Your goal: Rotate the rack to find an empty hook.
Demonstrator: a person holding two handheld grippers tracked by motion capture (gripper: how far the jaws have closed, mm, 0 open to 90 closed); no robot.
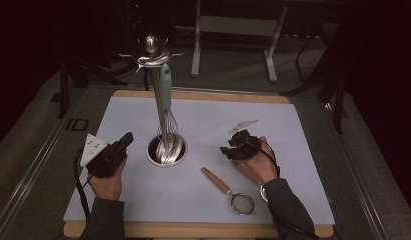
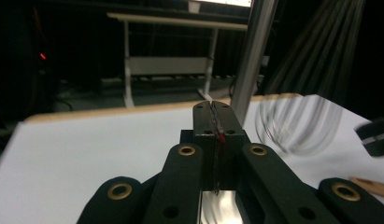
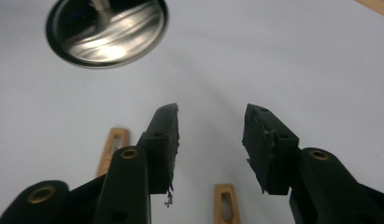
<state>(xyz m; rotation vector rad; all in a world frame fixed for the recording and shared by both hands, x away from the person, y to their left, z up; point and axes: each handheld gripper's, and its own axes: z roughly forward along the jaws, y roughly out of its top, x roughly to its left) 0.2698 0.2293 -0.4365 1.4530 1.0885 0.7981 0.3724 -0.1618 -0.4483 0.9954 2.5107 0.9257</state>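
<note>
A steel utensil stand [image 1: 152, 75] rises from a round base [image 1: 165, 152] at the middle of the white mat. A whisk [image 1: 166, 95] with a teal handle hangs from its top, its wires [image 2: 302, 121] just above the base. Left of the base, my left gripper [image 1: 127, 139] is shut with nothing in it, its tips [image 2: 212, 112] pointing at the pole [image 2: 248, 56]. My right gripper [image 1: 229, 148] stands open and empty [image 3: 210, 130] to the right of the base [image 3: 105, 25]. A small strainer [image 1: 241, 203] with a wooden handle [image 1: 216, 180] lies near the front.
A second wooden handle [image 1: 243, 171] lies partly under the right hand; two handle ends [image 3: 112, 149] [image 3: 225, 203] lie below the right jaws. The mat [image 1: 293, 135] lies on a wooden board [image 1: 203, 96]. A table frame [image 1: 233, 30] stands on the floor behind.
</note>
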